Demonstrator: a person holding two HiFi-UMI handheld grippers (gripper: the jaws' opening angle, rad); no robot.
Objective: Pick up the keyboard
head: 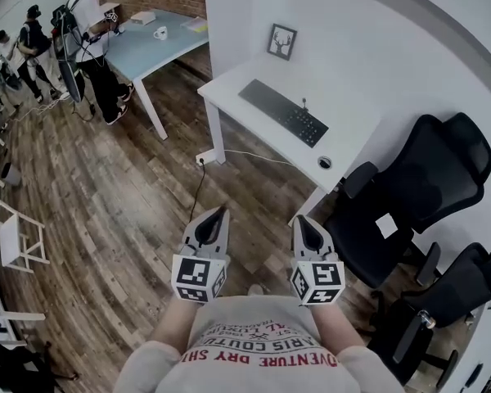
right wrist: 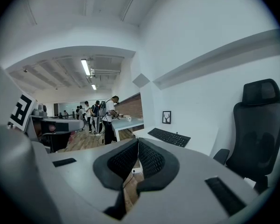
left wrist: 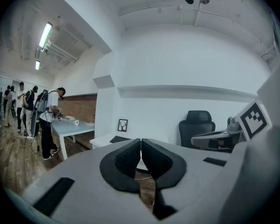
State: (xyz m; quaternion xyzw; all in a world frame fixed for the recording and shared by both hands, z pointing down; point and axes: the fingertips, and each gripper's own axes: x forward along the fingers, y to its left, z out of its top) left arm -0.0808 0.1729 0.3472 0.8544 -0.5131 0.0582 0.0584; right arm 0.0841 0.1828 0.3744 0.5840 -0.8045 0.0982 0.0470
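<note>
**Office with a plank floor: keyboard on the white bench, both claws closed and empty**

Several things are hard to read. In the head view the marker cubes cover the person's hands, so only forearms and a printed shirt show at the bottom edge. A small upright item just behind the keyboard is too small to name. The lower black chair is cut off by the right edge. In the left claw view the keyboard is only a thin dark strip just above the claw's pad.

The keyboard lies flat on the bench in the upper middle of the head view, well apart from both claws. Its long axis runs diagonally from upper left to lower right, parallel to the white wall behind it. A framed picture stands near its upper-left end.

The left claw and right claw sit at lower centre above the floor. Each has its jaws pressed together with nothing between them.

The right claw view shows the key rows plainly. Only the head view shows the cable trailing across the floor. People stand by a pale blue bench at upper left.
</note>
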